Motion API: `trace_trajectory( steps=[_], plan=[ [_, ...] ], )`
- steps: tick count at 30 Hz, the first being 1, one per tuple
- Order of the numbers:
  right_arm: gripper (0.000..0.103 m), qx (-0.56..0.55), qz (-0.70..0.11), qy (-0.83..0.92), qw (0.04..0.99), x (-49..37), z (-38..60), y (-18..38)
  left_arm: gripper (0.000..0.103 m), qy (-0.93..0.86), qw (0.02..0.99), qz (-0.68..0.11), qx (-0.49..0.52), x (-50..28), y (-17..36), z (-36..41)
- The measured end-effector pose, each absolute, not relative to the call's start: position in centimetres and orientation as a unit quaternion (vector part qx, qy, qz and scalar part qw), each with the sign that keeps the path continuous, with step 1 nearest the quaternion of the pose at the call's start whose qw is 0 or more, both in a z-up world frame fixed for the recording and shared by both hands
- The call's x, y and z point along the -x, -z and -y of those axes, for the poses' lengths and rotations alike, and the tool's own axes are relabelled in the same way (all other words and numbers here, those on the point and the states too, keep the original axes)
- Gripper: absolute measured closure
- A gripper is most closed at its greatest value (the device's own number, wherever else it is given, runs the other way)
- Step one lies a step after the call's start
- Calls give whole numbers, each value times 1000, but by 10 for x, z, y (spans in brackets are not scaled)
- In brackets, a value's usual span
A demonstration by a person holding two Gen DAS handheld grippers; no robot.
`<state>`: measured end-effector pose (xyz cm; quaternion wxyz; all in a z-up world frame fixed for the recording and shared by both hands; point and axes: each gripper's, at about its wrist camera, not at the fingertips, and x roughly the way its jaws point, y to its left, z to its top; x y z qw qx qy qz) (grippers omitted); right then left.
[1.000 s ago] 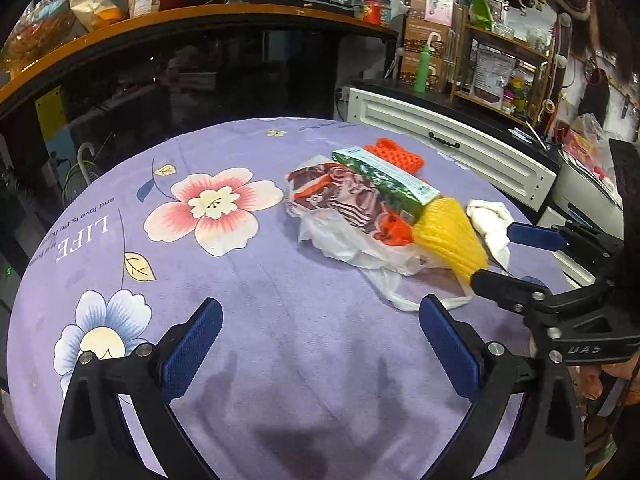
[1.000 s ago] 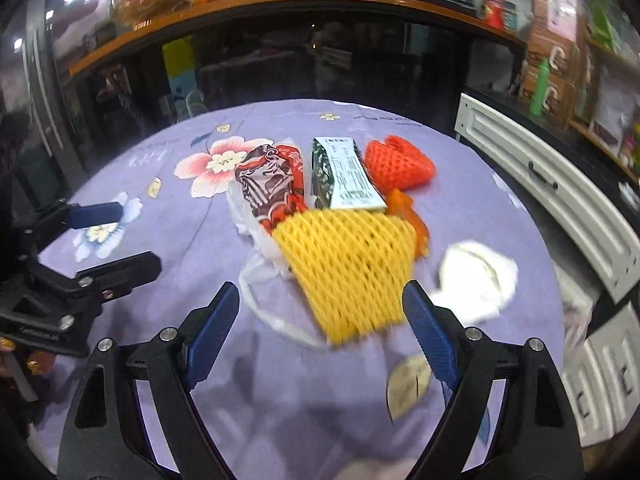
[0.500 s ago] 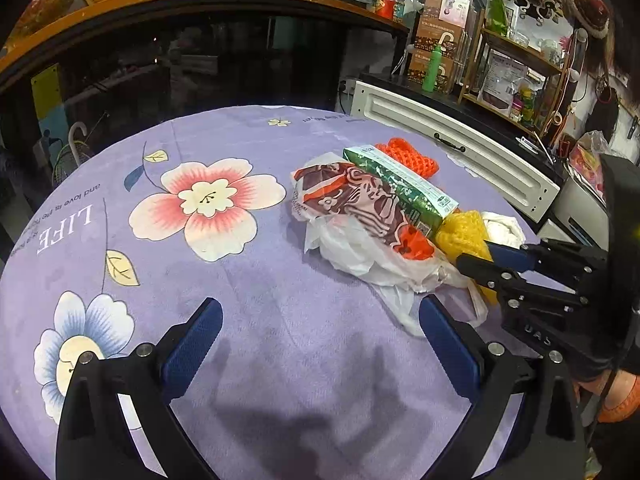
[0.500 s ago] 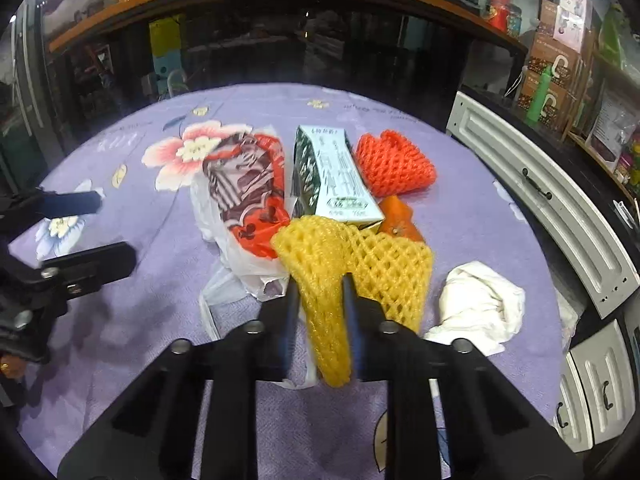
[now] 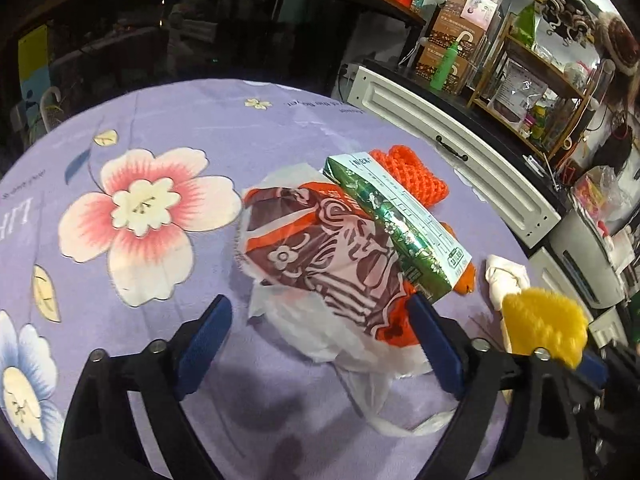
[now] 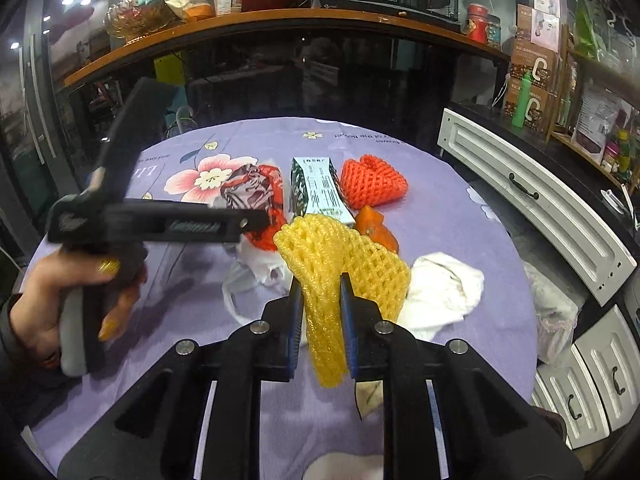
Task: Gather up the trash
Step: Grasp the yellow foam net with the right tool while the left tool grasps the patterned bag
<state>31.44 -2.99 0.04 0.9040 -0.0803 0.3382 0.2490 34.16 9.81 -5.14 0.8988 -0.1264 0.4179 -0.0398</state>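
My right gripper (image 6: 320,300) is shut on a yellow foam net (image 6: 340,256), which hangs a little above the purple flowered tablecloth (image 5: 160,120). In the left wrist view the same yellow net (image 5: 544,320) shows at lower right. My left gripper (image 5: 320,320) straddles a white plastic bag (image 5: 320,340) with a red-brown patterned wrapper (image 5: 320,256) on it. Its jaws are closing and the pads are not pressing on the bag. A green carton (image 5: 396,224) lies across the wrapper, with an orange-red foam net (image 5: 408,176) behind it. A person's hand (image 6: 80,292) holds the left gripper.
A crumpled white tissue (image 6: 440,288) and an orange peel (image 6: 376,228) lie right of the pile. White drawer fronts (image 6: 540,208) stand close along the table's right edge. A dark glass counter with a wooden top (image 6: 280,20) is behind the table.
My right gripper shut on the yellow net and raised it off the pile. My left gripper moved forward up to the plastic bag, and its jaws have narrowed.
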Motion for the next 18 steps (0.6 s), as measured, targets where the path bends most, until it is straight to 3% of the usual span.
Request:
trace_trajectory(
  steps=[4, 6, 9, 18],
  plan=[
    [85, 74, -336, -247, 906, -308, 39, 2, 48, 42, 893, -427, 131, -345, 58, -95],
    [85, 67, -338, -245, 906, -307, 44, 3, 69, 38, 895, -427, 128, -344, 59, -94],
    [85, 54, -339, -243, 908, -304, 52, 5, 85, 36, 897, -422, 126, -337, 57, -93],
    [85, 30, -332, -254, 908, -275, 72, 3, 93, 32, 918, -383, 101, -287, 36, -89]
  ],
)
